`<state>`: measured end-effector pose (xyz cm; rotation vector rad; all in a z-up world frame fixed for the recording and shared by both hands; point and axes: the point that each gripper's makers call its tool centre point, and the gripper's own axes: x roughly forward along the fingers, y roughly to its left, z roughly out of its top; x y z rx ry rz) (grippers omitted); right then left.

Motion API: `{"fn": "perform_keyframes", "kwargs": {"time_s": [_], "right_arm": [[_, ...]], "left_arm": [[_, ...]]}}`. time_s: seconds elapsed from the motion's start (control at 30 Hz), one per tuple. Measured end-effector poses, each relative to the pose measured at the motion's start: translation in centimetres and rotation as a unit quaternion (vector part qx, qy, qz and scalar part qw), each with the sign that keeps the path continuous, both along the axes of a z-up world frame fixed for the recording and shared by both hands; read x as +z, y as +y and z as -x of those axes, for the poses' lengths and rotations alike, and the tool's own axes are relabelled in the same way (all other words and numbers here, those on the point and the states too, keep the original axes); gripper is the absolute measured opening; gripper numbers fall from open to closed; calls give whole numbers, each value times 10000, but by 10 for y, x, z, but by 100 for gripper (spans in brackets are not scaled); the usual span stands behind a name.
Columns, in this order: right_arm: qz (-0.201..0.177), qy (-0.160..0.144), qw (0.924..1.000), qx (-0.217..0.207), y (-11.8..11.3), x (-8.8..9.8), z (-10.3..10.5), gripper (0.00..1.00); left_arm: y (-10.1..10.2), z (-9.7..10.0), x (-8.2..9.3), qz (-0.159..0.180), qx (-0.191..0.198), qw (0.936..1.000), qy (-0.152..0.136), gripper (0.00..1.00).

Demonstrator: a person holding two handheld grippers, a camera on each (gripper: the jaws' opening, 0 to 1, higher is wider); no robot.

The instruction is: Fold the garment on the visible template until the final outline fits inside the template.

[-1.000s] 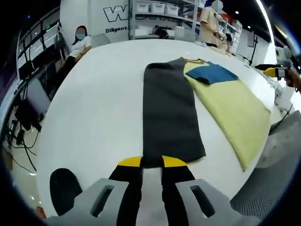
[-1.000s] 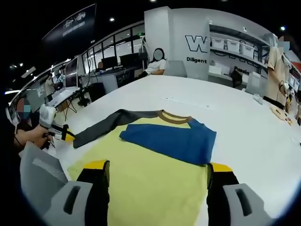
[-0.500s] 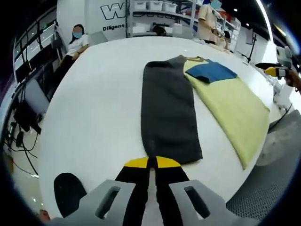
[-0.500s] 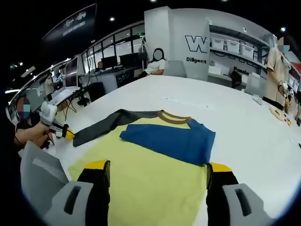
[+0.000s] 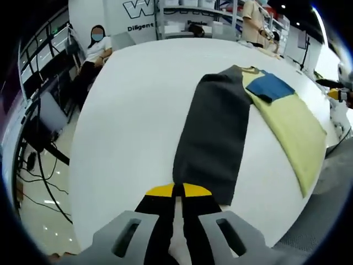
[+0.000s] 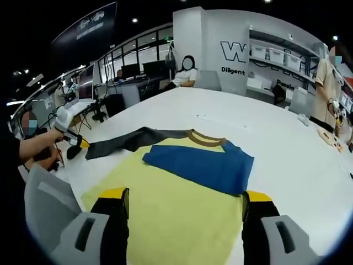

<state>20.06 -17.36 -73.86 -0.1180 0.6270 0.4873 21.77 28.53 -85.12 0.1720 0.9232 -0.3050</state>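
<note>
Shirt spread on the white table, one sleeve folded in, the other pinched at its cuff

The garment (image 6: pixel 182 199), a yellow shirt with a brown collar, lies flat on the white table (image 6: pixel 265 130); its blue sleeve (image 6: pixel 201 165) is folded across the chest, just below the collar, while the grey sleeve (image 5: pixel 215 135) stretches out away from the body. The left gripper (image 5: pixel 177 193) has its jaws closed together on the grey sleeve's cuff, at the end farthest from the collar. The right gripper (image 6: pixel 182 200) hangs over the yellow hem end with jaws spread wide, gripping nothing. Beyond the table's far edge a person (image 6: pixel 187 74) sits by the shelving (image 6: pixel 281 61)
</note>
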Motion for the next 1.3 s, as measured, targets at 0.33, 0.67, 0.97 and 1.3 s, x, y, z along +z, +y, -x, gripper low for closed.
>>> {"fn": "perform_keyframes", "kwargs": {"time_s": [0.33,0.67,0.97,1.3], "right_arm": [[-90,273,9996,73,3,-4,10,90],[-40,456,9988,143,6,-11,22,94],[-72,508,9986,111,5,-11,22,95],[-4,542,9985,93,2,-10,19,96]], "left_arm": [[19,-19,1,-75,54,9999,94,0],[42,-40,-3,-430,-107,9987,265,0],[57,-60,-2,-807,-343,9957,292,0],[67,-72,-3,-892,-296,9949,357,0]]}}
